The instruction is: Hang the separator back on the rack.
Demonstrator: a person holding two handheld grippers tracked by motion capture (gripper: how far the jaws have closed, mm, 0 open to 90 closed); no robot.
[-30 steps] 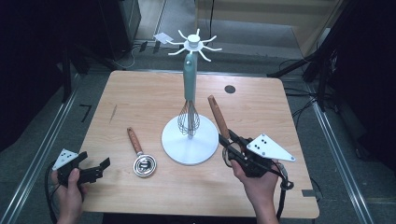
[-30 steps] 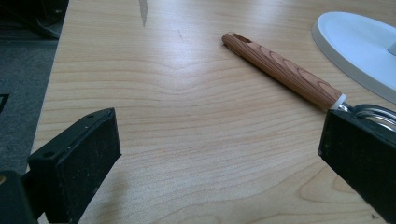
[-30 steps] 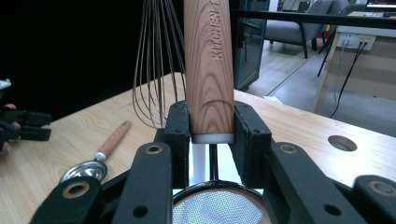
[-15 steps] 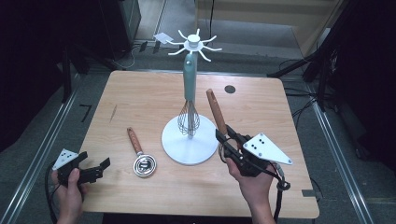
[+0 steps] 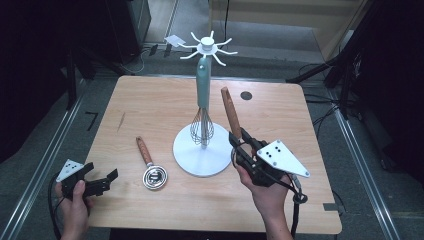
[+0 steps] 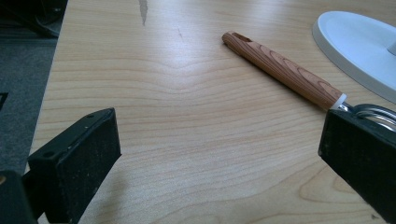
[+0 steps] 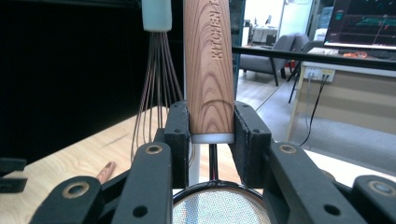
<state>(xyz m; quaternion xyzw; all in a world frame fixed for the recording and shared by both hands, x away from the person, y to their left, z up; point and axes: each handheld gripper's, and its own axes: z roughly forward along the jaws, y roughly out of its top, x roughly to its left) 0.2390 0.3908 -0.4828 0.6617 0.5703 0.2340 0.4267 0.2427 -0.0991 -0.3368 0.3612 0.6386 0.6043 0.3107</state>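
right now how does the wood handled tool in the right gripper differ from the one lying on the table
The strainer is clamped in the right gripper, lifted off the table with its handle pointing up beside the stand; the other utensil lies flat on the table, untouched, ahead of the open left gripper. The strainer's head is fine mesh; the lying utensil's head looks like coiled wire rings. Both have brown wood-grain handles.

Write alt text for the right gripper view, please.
Two black jaws of the right gripper clamp an upright wooden-handled strainer, its mesh bowl just below them. Behind hangs a wire whisk with a pale green handle, above a wooden table.
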